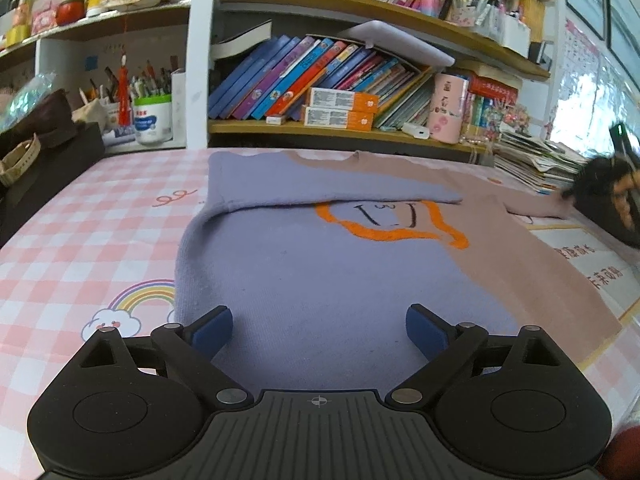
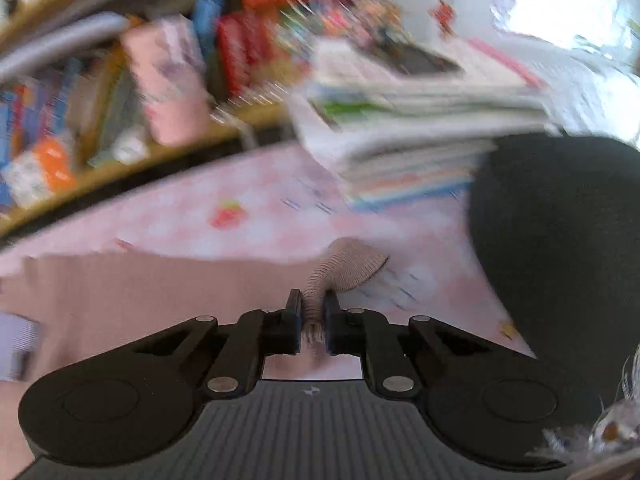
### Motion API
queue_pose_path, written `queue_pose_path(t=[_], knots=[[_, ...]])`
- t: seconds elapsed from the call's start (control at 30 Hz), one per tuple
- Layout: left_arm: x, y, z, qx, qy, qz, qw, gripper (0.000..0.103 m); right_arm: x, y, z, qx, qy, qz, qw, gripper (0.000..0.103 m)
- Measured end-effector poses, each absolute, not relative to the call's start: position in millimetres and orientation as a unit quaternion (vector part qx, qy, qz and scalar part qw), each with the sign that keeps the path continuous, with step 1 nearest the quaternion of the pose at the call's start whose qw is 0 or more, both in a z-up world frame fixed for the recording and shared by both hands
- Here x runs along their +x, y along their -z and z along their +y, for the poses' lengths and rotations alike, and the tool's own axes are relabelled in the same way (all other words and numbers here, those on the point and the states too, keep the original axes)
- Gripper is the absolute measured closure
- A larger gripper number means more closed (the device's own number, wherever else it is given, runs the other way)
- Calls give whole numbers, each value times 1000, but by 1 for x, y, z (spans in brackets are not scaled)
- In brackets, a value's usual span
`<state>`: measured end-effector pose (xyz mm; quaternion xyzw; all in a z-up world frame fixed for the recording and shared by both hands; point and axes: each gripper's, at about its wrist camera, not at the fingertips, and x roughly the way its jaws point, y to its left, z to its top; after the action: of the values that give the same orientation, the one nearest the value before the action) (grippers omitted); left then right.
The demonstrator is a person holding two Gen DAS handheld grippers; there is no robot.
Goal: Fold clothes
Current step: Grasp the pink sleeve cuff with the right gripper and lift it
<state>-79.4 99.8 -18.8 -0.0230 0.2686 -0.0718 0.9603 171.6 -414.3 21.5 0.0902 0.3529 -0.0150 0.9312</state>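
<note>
Pinching the sweater's (image 1: 320, 280) pink cuff (image 2: 348, 268) in my right claw (image 2: 312, 320); my left claw (image 1: 319, 332) hangs spread above it.

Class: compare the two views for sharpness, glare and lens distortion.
Left wrist view: sharp, but fisheye bends the shelves; the sweater is evenly lit. Right wrist view: motion-blurred books, window glare top right, only the right hand-held gripper crisp.
</note>
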Motion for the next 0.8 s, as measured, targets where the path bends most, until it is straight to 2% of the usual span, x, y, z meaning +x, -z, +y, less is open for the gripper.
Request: queue_pose_path(t=[0.27, 0.43, 0.57, 0.8], knots=[[-83, 18, 92, -2, 76, 257, 963, 7, 142, -103, -298, 77, -140, 281, 946, 93], [-85, 18, 90, 7, 75, 254, 964, 6, 136, -131, -210, 60, -225, 253, 939, 93], [-85, 18, 90, 5, 79, 253, 964, 6, 141, -140, -153, 55, -257, 240, 935, 93], [-86, 18, 100, -31, 88, 249, 964, 6, 155, -127, -88, 68, -299, 262, 915, 93]])
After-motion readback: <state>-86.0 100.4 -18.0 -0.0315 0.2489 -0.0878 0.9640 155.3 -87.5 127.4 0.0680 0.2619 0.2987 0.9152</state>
